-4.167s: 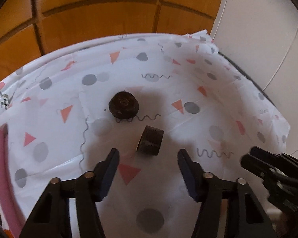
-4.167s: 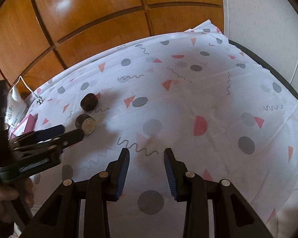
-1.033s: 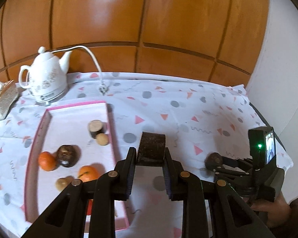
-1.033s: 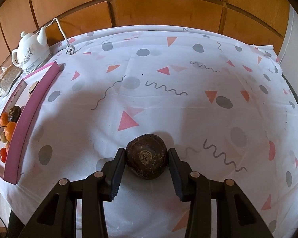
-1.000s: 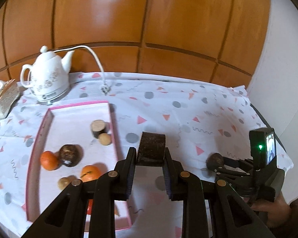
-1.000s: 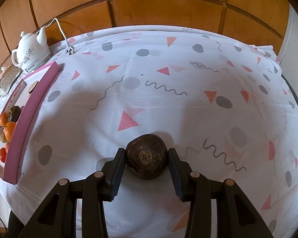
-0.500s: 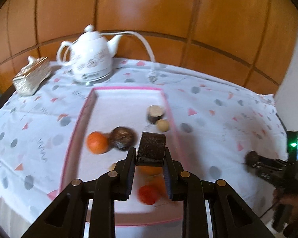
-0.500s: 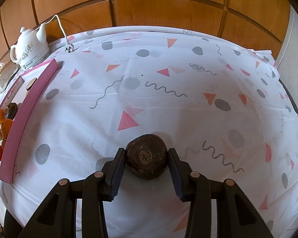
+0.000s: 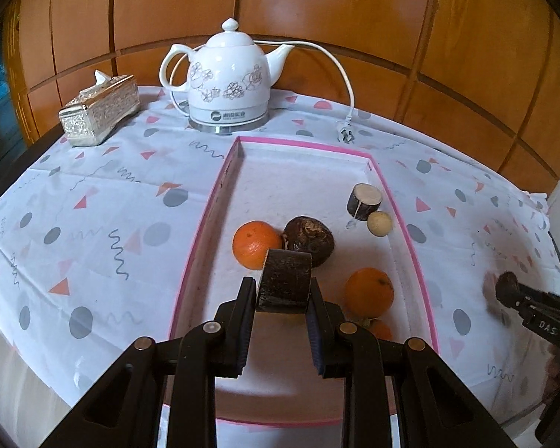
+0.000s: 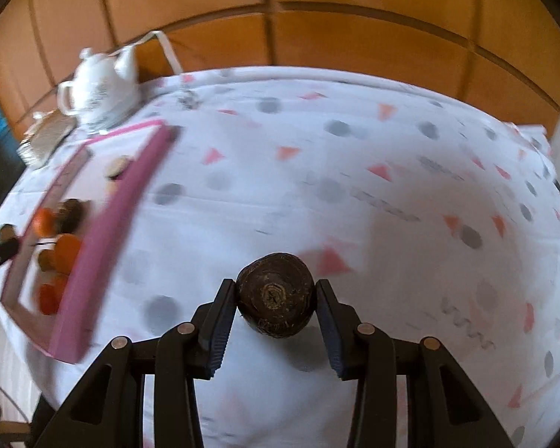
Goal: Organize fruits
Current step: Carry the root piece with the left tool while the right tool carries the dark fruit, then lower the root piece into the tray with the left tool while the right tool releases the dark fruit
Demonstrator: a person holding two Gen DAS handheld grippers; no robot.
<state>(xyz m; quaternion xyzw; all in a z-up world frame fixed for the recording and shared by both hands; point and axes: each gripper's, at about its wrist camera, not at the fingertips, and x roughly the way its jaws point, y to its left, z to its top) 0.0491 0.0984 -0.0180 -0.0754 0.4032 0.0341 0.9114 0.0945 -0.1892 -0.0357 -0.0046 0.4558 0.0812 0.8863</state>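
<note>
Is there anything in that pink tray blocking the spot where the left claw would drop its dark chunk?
Partly. The left claw holds the dark chunk over the pink tray, and an orange and a dark round fruit lie just beyond it. The tray's far end looks bare.

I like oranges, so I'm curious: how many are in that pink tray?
2 clearly: one orange beside the dark round fruit, another orange nearer the tray's right wall. Something orange-red shows partly behind the left claw; more may be hidden.
</note>
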